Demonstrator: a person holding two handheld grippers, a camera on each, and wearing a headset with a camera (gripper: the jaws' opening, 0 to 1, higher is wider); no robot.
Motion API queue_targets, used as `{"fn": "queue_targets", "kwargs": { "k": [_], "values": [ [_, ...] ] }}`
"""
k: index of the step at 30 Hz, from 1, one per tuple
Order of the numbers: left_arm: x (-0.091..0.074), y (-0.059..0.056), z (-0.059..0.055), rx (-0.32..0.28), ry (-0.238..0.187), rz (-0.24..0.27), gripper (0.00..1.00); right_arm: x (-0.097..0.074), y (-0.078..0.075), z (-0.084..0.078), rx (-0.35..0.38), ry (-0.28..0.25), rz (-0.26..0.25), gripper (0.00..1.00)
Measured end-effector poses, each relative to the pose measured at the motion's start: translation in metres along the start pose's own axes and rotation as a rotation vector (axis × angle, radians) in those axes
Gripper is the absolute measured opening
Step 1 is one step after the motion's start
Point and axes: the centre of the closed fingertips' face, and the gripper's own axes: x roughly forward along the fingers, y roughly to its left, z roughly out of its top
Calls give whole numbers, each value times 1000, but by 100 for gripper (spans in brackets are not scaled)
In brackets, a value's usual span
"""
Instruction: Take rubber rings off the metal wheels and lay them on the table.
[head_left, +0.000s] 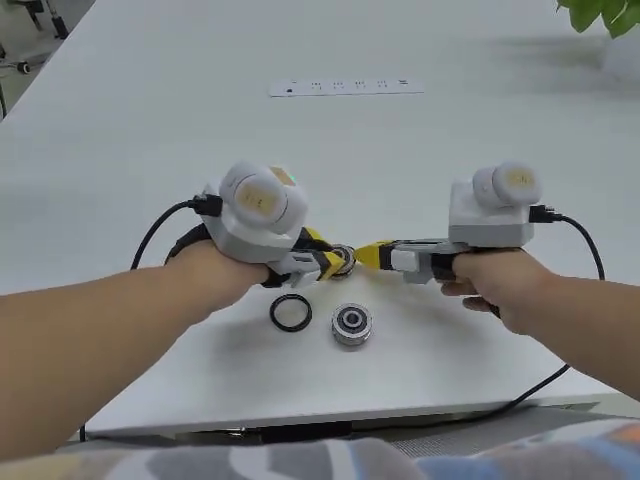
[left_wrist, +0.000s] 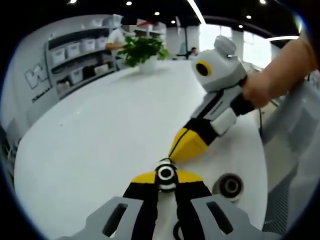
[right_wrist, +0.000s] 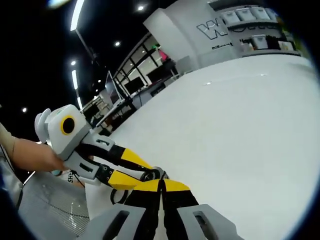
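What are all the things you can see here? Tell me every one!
table: one, white, under everything.
held wheel: one, silver and black, pinched in the left tongs above the table.
loose wheel: one, silver metal, lying on the table near its front edge.
rubber ring: one, black, flat on the table beside the loose wheel, not touching it.
socket strip: one, white, far across the table.
plant: one, green, at the table's far end.
cables: two, black, one trailing from each tool.
left tongs: yellow and black, shut on the held wheel.
right tongs: yellow and black, shut, tips at the held wheel.
left hand, right hand: one behind each tool.
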Motion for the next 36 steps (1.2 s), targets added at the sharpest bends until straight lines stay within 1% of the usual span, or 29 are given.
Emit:
{"fn": "queue_targets", "kwargs": {
  "k": [5, 9, 12, 14, 15, 16, 17, 18, 20, 23, 24, 25, 26, 28, 31, 33, 36],
  "values": [
    [0, 0, 0, -2, 1, 9, 12, 0, 2, 1, 10, 0, 1, 0],
    [0, 1, 0, -2, 2, 9, 12, 0, 5, 1, -2, 7, -3, 0],
    [0, 1, 0, 4, 4, 8, 12, 0, 5, 1, 2, 4, 3, 0],
    [1, 2, 0, 4, 3, 6, 12, 1, 9, 2, -24, 9, 19, 0],
    [1, 2, 0, 7, 2, 6, 12, 4, 15, 1, -43, 19, 40, 0],
    [1, 2, 0, 12, 1, 7, 12, 7, 16, 1, -35, 20, 28, 0],
    [2, 3, 0, 15, 1, 9, 12, 8, 18, 0, -61, 31, 34, 0],
    [2, 3, -1, 13, 1, 8, 12, 9, 18, 3, -59, 17, 32, 0],
    [3, 3, -1, 12, -1, 8, 12, 8, 16, 1, -47, 25, 40, 0],
    [3, 4, -1, 10, -3, 5, 12, 7, 16, 1, -32, 16, 50, 0],
    [3, 4, -2, 10, -4, 5, 12, 7, 27, 9, -16, -23, 122, 0],
    [3, 4, -1, 9, -6, 5, 12, 7, 26, 10, 1, -25, 100, 0],
    [3, 4, -1, 8, -8, 5, 12, 7, 30, 10, -31, -13, 103, 0],
    [3, 4, -1, 6, -12, 4, 12, 9, 33, 11, -29, -17, 108, 0],
    [3, 4, -1, 3, -15, 4, 12, 8, 31, 9, -23, -18, 105, 0],
    [3, 4, -1, 5, -14, 4, 12, 6, 28, 5, -31, -6, 90, 0],
    [3, 4, -1, 7, -13, 9, 12, 4, 19, 2, -38, 5, 65, 0]
  ]
}}
